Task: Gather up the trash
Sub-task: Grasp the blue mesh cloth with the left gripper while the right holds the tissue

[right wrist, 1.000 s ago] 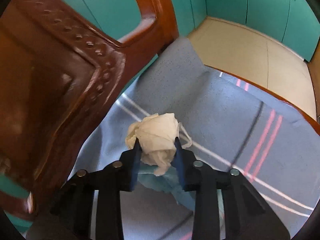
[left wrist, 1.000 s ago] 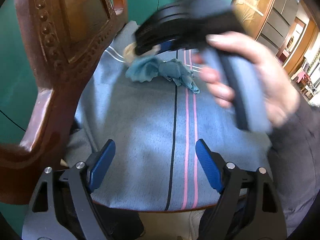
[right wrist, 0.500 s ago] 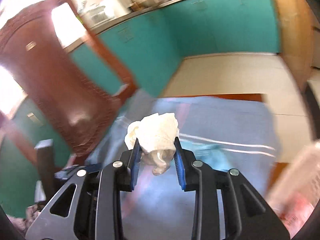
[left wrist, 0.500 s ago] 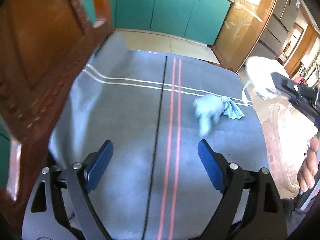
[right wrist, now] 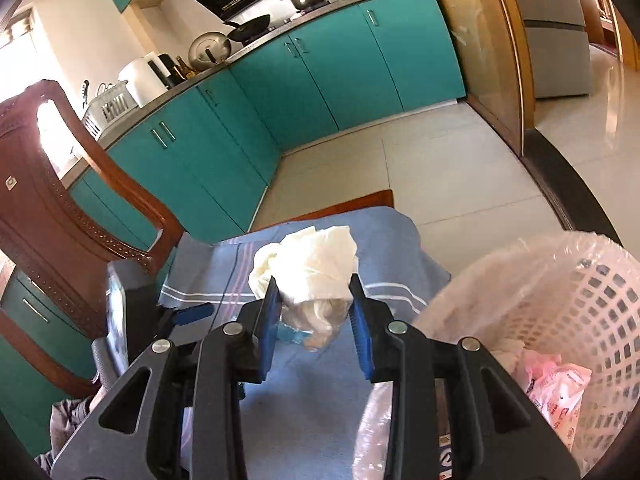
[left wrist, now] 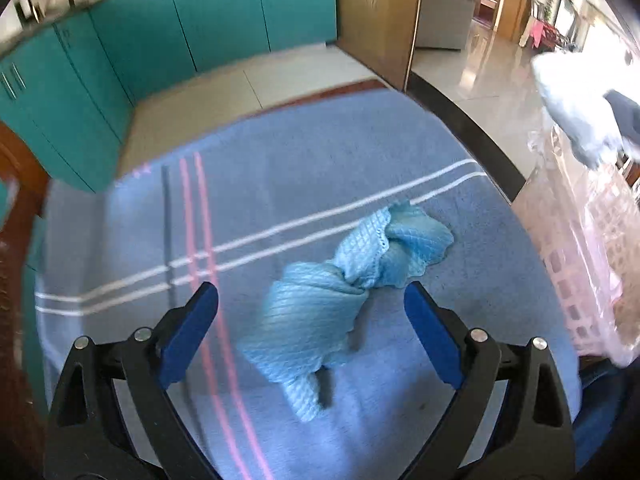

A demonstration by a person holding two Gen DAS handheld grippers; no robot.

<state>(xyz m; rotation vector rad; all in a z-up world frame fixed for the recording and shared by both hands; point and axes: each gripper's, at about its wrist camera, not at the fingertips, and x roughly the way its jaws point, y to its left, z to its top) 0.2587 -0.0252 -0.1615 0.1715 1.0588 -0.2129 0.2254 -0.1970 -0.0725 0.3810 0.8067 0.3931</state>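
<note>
My right gripper [right wrist: 314, 304] is shut on a crumpled white tissue wad [right wrist: 310, 266], held in the air above the blue cloth, left of the white basket [right wrist: 600, 312]. The same wad [left wrist: 568, 100] shows at the upper right of the left wrist view, over the basket [left wrist: 580, 264]. My left gripper [left wrist: 312, 322] is open and empty, its fingers either side of a crumpled light-blue cloth [left wrist: 344, 284] lying on the blue striped cloth [left wrist: 280, 184].
The lattice basket is lined with a clear plastic bag and holds pink wrappers [right wrist: 556, 384]. A carved wooden chair [right wrist: 60, 200] stands at the left. Teal kitchen cabinets [right wrist: 320, 80] line the far wall beyond tiled floor.
My right gripper has carried the white wad up off the cloth and to the right, beside the basket. My left gripper has swung right and closer to the light-blue cloth.
</note>
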